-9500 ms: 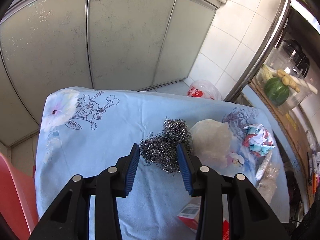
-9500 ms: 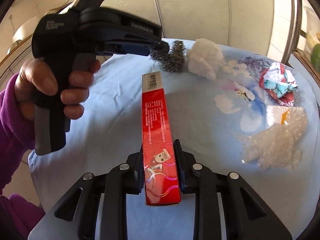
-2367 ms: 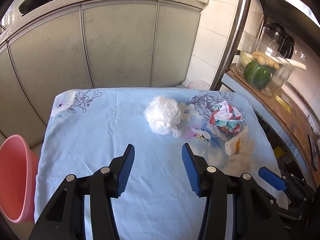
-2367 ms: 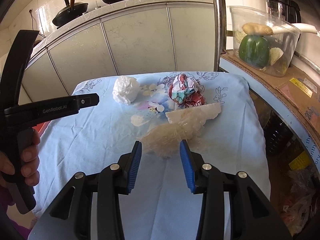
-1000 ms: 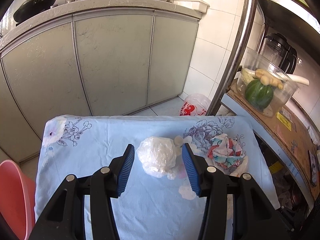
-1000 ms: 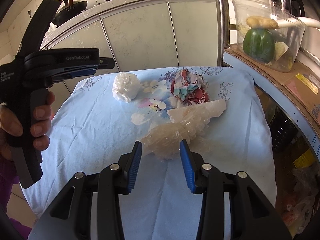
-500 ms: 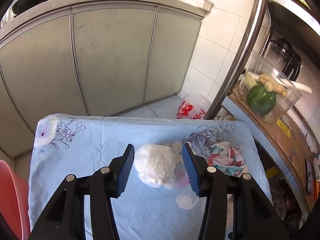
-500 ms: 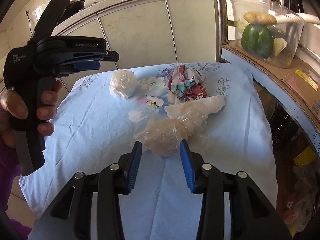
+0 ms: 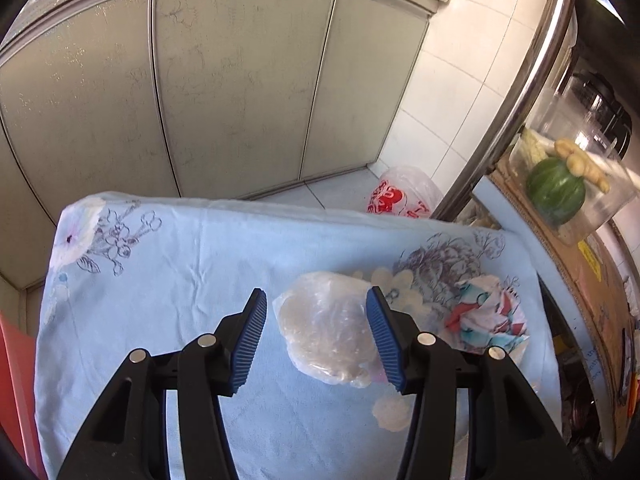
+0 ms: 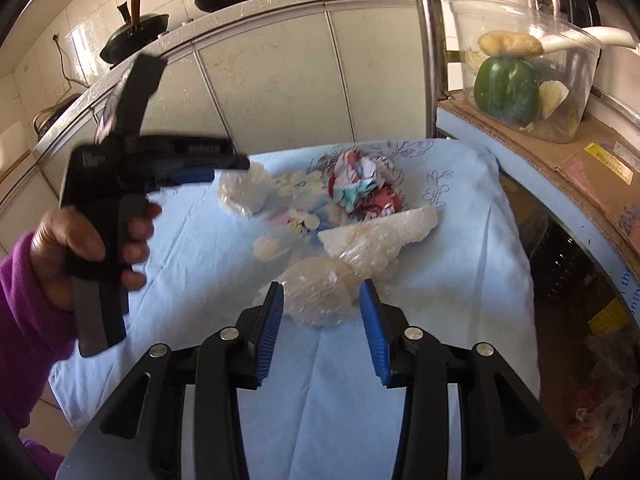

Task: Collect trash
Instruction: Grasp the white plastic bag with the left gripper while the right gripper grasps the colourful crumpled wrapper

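Blue-padded fingers (image 9: 252,336) of the left gripper (image 9: 316,338) stand wide apart, having just opened a little further, and bracket the crumpled clear plastic ball (image 9: 326,328) without clearly pressing it. Likewise unclenched, the right gripper (image 10: 322,334) frames one end of the bubble wrap (image 10: 340,268). Both pieces lie on the blue floral cloth (image 9: 160,264), near a crumpled colourful wrapper (image 10: 362,188).

The left gripper (image 9: 316,334) has come down around the crumpled plastic ball (image 9: 326,328). Its jaws have just been opening, with the ball between them.
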A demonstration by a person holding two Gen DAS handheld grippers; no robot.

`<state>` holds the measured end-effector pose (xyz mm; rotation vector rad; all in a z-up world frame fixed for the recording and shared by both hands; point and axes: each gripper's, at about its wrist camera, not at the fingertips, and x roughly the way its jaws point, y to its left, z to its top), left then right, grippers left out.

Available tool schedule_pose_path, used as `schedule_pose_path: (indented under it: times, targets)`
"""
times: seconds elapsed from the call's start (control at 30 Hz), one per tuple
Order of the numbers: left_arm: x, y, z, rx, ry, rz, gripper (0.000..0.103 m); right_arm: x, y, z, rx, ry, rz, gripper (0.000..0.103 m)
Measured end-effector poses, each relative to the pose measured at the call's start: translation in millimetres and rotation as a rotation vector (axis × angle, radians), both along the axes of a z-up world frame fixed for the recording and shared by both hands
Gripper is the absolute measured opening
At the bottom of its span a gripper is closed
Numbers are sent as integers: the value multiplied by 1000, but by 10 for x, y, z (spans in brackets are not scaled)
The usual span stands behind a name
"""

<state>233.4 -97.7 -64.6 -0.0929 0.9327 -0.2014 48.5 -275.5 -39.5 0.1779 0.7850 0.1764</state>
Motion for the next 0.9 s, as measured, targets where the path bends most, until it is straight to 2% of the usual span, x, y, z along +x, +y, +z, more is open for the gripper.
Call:
schedule_pose_path:
  times: [0.17,0.3,0.4,0.57,0.63,0.9]
  targets:
    - [-41,5,-68,-6,-23,-1,50,132,-244,127,46,-25,-37,40]
    - [-124,15,-12,-4,-71,-30,18,318,-441,157,81,-13,-63,40]
    - [-182,49,55,-5,-94,-39,10,437,-550,151,106,0,-85,40]
    - [-278,115,127,-30,-103,-39,8,592,-578,122,122,21,-85,41]
    - [-344,143,162,-44,-109,-45,8,661,-546,116,118,25,-75,51]
    - [-605,239,218,-75,-111,-77,8,979,-338,94,74,32,-35,51]
